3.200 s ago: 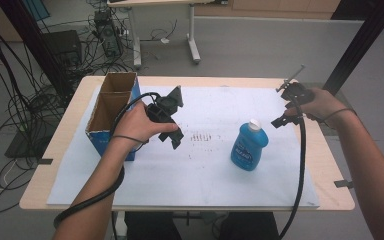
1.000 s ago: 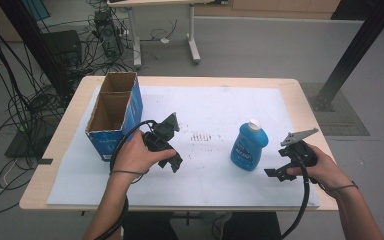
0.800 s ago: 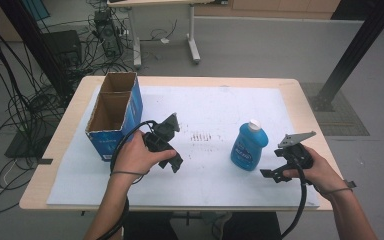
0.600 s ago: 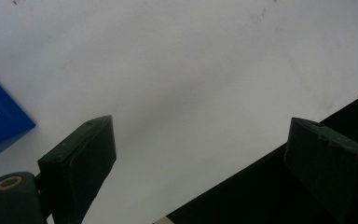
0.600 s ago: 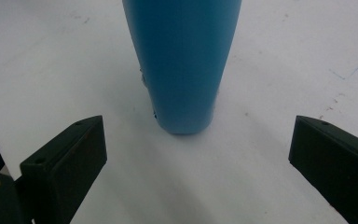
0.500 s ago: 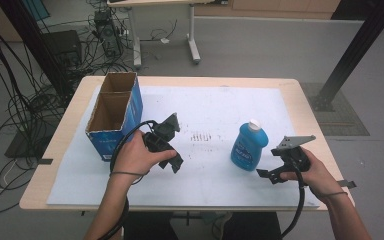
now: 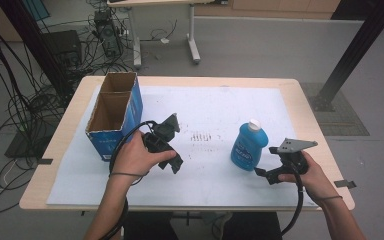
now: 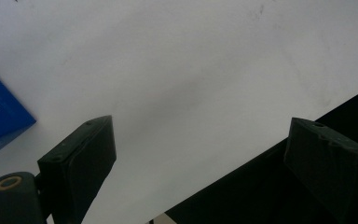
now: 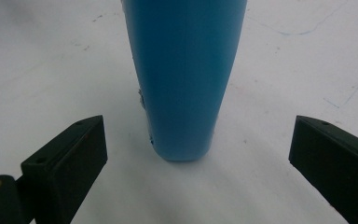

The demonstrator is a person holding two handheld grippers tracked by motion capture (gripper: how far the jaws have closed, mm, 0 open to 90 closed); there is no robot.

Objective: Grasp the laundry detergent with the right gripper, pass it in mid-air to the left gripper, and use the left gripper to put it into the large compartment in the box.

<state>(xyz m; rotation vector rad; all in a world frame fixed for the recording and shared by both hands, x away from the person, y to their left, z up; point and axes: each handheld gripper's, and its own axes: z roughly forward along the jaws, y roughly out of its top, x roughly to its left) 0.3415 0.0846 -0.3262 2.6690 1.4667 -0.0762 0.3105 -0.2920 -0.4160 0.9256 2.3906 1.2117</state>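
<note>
**Right gripper lined up on the blue bottle**

The blue bottle (image 7: 248, 147) stands upright right of centre in the high view, on the white sheet (image 7: 215, 107) covering the tabletop. The right gripper (image 7: 264, 174), jaws spread wide, sits just beside its base, not touching. At centre left, the left gripper (image 7: 172, 145) hangs over the sheet near the cardboard box (image 7: 115, 116), jaws also spread and empty.
</note>
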